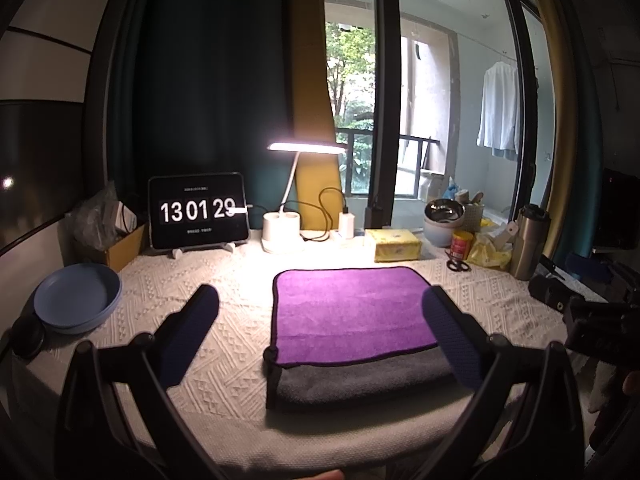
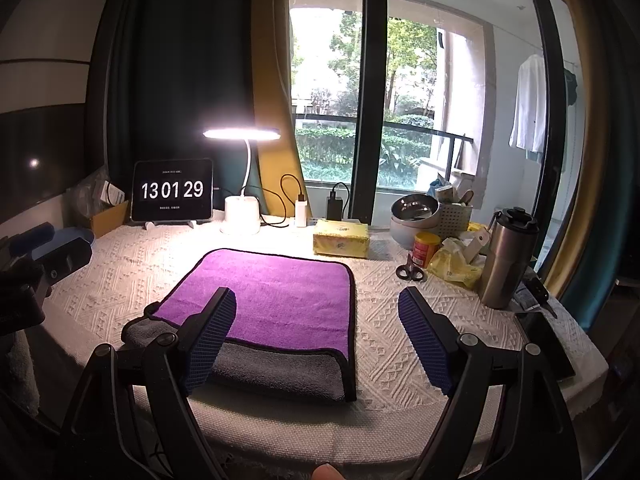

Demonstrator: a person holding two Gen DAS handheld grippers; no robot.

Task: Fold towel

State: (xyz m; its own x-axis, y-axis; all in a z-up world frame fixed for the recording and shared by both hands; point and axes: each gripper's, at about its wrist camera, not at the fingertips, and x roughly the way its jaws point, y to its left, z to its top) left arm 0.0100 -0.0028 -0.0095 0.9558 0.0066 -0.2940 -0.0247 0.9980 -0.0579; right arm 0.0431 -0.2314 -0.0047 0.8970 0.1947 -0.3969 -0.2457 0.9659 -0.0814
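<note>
1. Fingers of the left gripper (image 1: 320,312) are spread wide and grasp nothing; they hang above the tabletop (image 1: 224,344), one finger left of the towel (image 1: 352,312), the other over the towel's right part.
2. Fingers of the right gripper (image 2: 318,316) are likewise spread wide and empty; one sits over the towel's (image 2: 272,300) near left part, the other right of the towel above bare tabletop (image 2: 384,344).
3. Towel lies flat on the tabletop, in front of the desk lamp (image 1: 298,184) and the yellow tissue pack (image 1: 394,245), roughly central.
4. Towel state: purple layer lies on top of a grey layer. Grey strip shows along the towel's near edge, so the edges do not line up there.
5. Judgement: at least one fold looks done, since two layers are stacked. The mismatch at the towel's near edge suggests the fold is rough or partway.
6. Left to do, as a guess: another fold, likely side to side, and maybe squaring the near edge. Cannot tell how many folds are wanted.
7. Neither gripper touches the towel, as far as visible; both look poised near the towel's near corners.
8. Clutter right of the towel: scissors (image 2: 410,270), steel flask (image 2: 506,258). Blue plate (image 1: 78,296) left of the towel. All well apart from it.
</note>
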